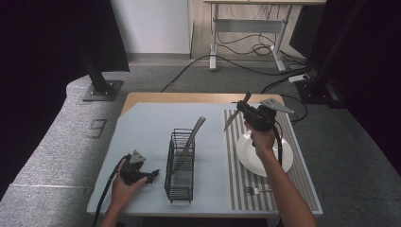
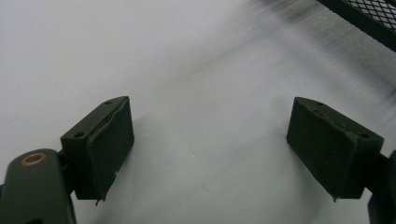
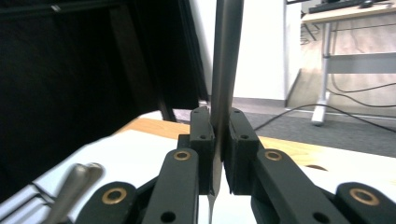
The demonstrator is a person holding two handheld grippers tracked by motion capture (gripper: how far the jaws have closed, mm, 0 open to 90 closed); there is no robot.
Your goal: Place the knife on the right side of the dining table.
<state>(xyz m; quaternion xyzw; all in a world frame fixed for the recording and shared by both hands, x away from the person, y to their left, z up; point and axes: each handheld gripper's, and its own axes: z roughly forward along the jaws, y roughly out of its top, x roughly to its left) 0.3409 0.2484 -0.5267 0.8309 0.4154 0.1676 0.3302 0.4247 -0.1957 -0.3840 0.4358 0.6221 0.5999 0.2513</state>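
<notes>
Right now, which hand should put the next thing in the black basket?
Probably the right. The right gripper is already shut on a knife, raised over the striped mat. The left gripper rests open and empty on the table, beside the wire basket.

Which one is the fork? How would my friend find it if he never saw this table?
Start at the striped placemat on the right side of the table. A white plate sits on it; the fork lies flat on the stripes nearer the person than the plate. It is the small silver piece lying loose, unlike the utensil standing in the wire basket or the knife in the right tool.
</notes>
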